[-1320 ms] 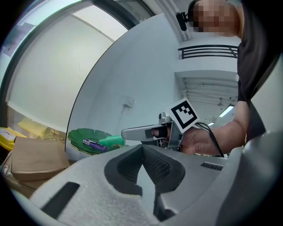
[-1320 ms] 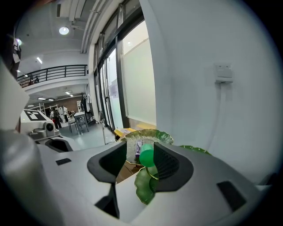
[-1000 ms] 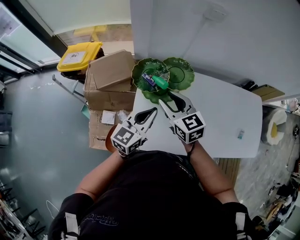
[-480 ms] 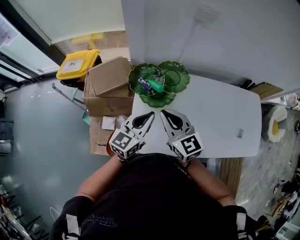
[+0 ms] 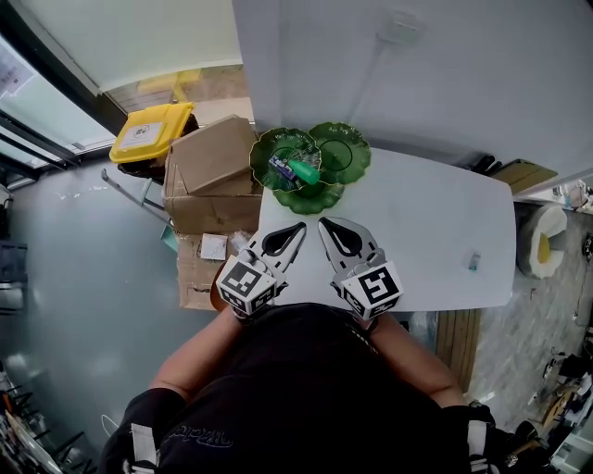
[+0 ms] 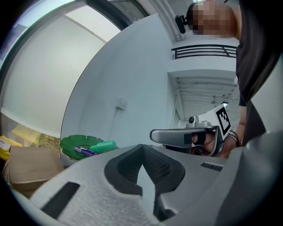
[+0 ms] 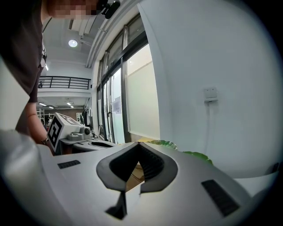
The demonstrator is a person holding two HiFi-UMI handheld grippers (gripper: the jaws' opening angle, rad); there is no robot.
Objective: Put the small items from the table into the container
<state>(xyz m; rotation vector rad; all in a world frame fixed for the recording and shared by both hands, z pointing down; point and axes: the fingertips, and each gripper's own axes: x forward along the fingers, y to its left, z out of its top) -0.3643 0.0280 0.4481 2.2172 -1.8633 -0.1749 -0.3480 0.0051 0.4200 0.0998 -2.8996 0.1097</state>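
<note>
A green leaf-shaped dish stands at the far left end of the white table. In it lie a green item and a blue-purple item. One small pale item lies near the table's right edge. My left gripper and right gripper hover side by side near the front edge, short of the dish, both shut and empty. In the left gripper view the dish with the green item is ahead at the left. The right gripper view shows only the dish rim.
Cardboard boxes and a yellow bin stand on the floor left of the table. A white wall with a socket rises behind the dish. A yellow and white bucket sits on the floor to the right.
My right gripper has drawn back from the dish toward the table's front and gone from open to shut. The green item stays in the dish. The left gripper has kept still.
</note>
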